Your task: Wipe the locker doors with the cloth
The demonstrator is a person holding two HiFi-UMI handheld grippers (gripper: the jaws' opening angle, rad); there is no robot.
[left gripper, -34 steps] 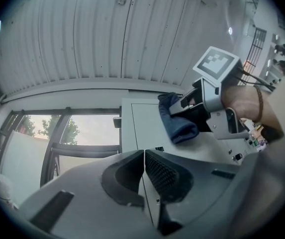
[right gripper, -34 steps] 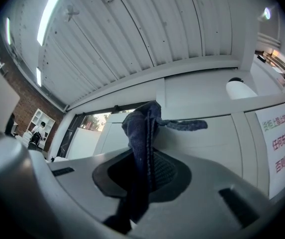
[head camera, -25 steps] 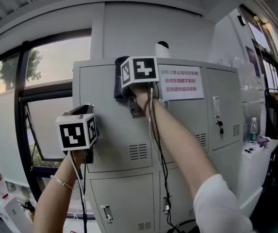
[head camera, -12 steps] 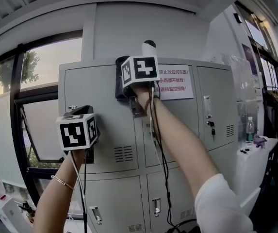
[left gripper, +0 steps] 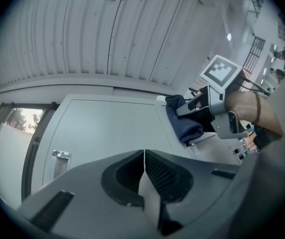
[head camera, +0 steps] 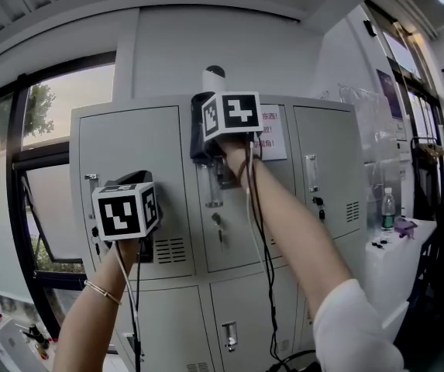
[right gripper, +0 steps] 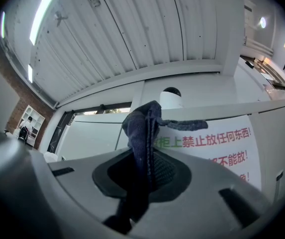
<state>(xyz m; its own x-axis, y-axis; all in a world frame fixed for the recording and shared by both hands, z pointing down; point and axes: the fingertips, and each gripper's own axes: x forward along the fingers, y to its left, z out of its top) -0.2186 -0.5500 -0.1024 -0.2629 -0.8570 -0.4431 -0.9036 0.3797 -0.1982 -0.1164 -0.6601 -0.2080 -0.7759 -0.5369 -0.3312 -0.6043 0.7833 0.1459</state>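
I'm facing a bank of grey locker doors [head camera: 129,169] under a ribbed white ceiling. There is a dark-framed window [head camera: 43,138] to the left and a white table [head camera: 396,258] holding a bottle [head camera: 388,209] to the right. A white domed device [head camera: 214,74] stands on top of the lockers. The bottom doors are cut off by the frame, and the right forearm and marker cube cover most of the printed sign [right gripper: 222,148]. The cube also hides where the cloth [right gripper: 141,128] meets the metal, so I can't confirm contact. The right gripper [right gripper: 144,171] is raised high at the top doors, its jaws clamped on the dark blue cloth. The left gripper [left gripper: 143,177] is held lower before the top-left door, jaws pressed together with nothing between them. Both forearms reach upward.
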